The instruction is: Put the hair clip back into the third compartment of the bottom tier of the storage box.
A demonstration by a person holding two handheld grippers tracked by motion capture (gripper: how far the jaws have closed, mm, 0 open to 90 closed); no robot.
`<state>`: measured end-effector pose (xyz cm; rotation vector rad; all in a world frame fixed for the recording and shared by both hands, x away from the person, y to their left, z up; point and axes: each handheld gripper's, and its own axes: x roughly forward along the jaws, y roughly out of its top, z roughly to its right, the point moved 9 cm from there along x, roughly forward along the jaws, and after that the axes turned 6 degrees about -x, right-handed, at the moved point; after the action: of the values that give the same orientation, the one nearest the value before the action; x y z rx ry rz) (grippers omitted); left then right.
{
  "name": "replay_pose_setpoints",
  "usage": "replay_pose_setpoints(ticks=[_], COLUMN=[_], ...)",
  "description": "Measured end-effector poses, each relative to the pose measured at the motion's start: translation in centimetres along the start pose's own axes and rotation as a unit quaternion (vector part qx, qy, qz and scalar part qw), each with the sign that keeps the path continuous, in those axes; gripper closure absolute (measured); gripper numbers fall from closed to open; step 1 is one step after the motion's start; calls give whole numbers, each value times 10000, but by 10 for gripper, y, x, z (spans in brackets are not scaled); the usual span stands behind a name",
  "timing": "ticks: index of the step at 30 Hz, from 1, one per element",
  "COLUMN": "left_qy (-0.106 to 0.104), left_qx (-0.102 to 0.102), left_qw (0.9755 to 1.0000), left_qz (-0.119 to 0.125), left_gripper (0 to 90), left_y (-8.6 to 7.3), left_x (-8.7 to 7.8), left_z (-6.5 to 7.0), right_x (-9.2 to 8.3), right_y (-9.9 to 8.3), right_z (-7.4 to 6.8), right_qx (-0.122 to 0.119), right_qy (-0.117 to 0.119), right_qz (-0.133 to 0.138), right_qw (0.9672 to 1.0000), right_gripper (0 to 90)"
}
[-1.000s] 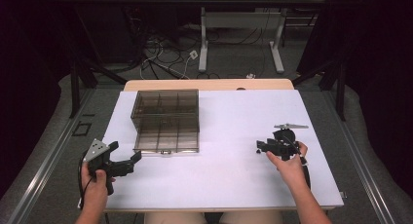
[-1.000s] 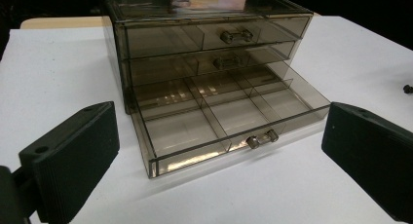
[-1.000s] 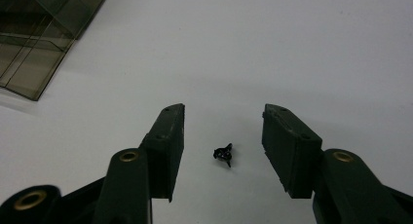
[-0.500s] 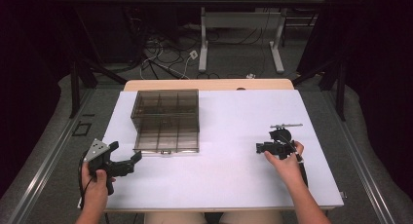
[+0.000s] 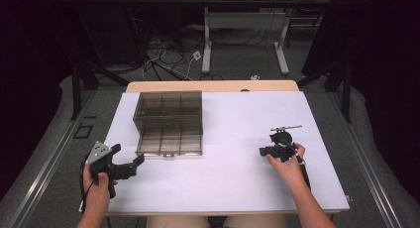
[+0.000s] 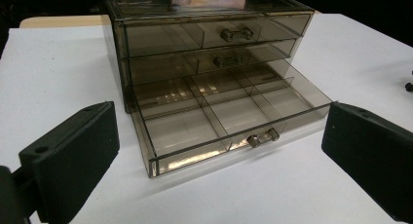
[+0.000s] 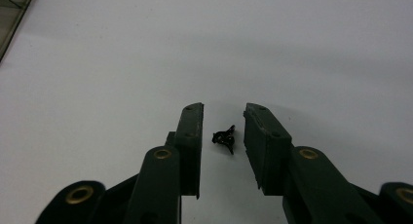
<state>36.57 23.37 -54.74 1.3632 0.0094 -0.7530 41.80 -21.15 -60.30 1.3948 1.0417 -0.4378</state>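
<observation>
A smoky clear drawer box (image 5: pixel 167 109) stands on the white table (image 5: pixel 233 178). Its bottom drawer (image 6: pixel 221 118) is pulled out, and its compartments hold nothing. My left gripper (image 5: pixel 130 156) rests just in front and to the left of the drawer, open wide, with its black pads (image 6: pixel 73 156) either side of the drawer in the left gripper view. My right gripper (image 7: pixel 224 110) sits low over the table at the right (image 5: pixel 270 150). A small black piece (image 7: pixel 225 138) lies between its jaws. The jaws have just been closing, and a gap still shows on both sides of the piece.
Two upper drawers (image 6: pixel 214 36) with small handles are shut. Bare white tabletop runs between the box and the right gripper. A wooden strip (image 5: pixel 213 85) edges the far side, with table legs and cables on the floor beyond.
The right hand and its gripper have drifted slightly to the left. The left hand and the drawer box have stayed put.
</observation>
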Motion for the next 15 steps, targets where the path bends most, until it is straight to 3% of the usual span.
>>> replay_pose_setpoints(ticks=[15], left_qy=[-11], left_qx=[-57], left_qw=[10000], left_qz=[21], left_gripper=[2], left_y=[0], left_x=[0], left_z=[-1], right_x=[12], right_y=[-2], right_z=[-3], right_qx=[25], right_qy=[-76], right_qz=[-194], right_qw=[9998], right_gripper=[739])
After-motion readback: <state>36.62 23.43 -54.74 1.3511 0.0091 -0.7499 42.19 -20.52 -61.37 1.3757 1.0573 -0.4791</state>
